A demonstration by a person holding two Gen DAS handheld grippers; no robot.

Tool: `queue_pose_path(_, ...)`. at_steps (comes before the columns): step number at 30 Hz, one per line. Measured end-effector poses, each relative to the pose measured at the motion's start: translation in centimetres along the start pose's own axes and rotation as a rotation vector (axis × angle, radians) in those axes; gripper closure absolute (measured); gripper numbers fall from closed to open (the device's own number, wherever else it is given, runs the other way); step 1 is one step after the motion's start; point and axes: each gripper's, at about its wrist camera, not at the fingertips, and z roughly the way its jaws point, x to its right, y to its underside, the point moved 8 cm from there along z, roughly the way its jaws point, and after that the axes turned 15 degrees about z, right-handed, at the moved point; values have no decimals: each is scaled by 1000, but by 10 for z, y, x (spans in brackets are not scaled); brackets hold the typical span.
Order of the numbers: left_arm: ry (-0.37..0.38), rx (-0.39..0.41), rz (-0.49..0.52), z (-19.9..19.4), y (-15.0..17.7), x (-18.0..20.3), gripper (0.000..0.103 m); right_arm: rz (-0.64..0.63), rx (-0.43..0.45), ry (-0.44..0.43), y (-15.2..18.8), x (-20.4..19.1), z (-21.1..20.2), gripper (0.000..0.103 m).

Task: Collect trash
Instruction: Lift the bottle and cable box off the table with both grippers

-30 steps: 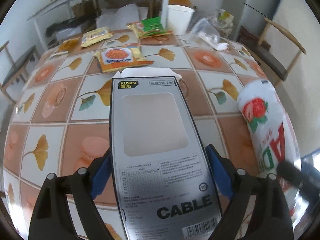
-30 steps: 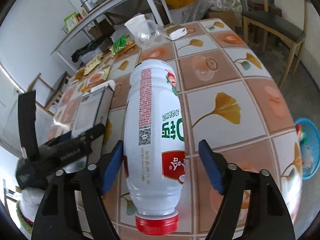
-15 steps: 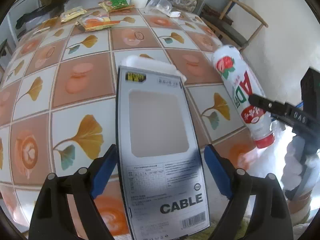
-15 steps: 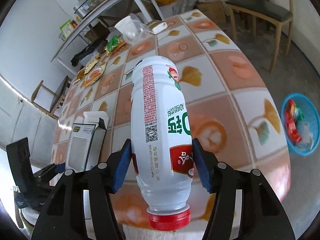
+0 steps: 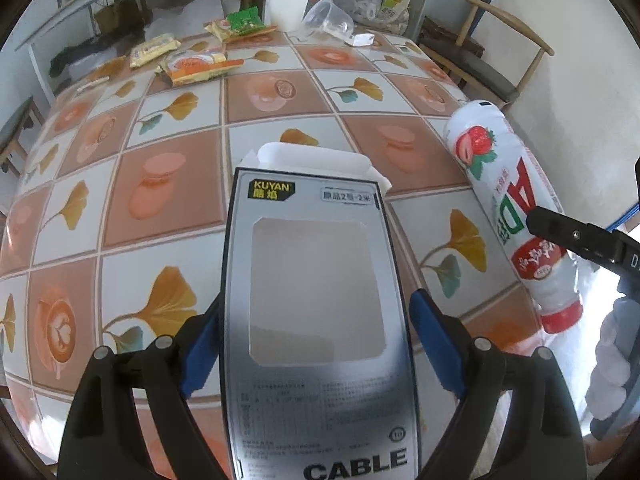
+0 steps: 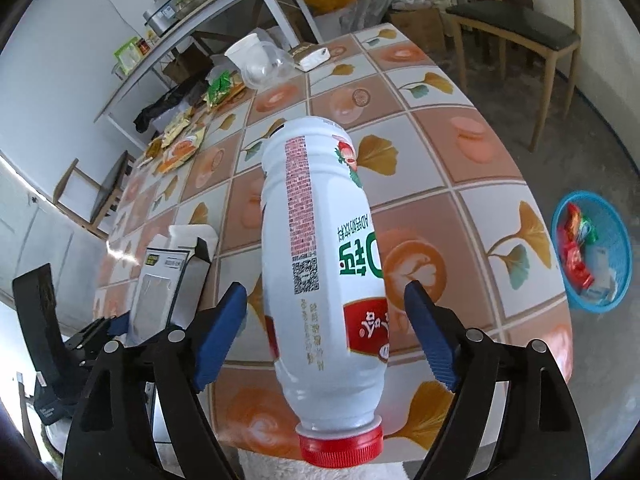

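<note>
Home dining room, lived-in. Round table [image 6: 472,184] under a tile-print oilcloth with ginkgo leaves and coffee cups. Wooden chairs with dark seat pads [image 6: 516,26] around it. Snack packets [image 5: 196,66], a paper cup [image 5: 289,6] and a tipped plastic cup [image 5: 329,22] at the far edge. White side table [image 6: 224,20] along the wall with a steel pot [image 6: 168,12] on it, bags and cardboard boxes underneath. Bare concrete floor with a blue basket [image 6: 560,240] of wrappers.

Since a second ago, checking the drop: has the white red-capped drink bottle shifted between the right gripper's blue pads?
Yes. The bottle tilted, cap swinging rightward; the opening pads no longer touch it.
</note>
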Motion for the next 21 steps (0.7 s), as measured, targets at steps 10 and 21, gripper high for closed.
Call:
queue_pose_path(10, -22, 23, 12, 1, -3, 0, 24, -9, -13, 33, 5, 2, 11, 36)
queue_pose_path(21, -26, 46, 44, -8, -4, 9, 24, 17, -4, 19, 5, 4, 5, 43)
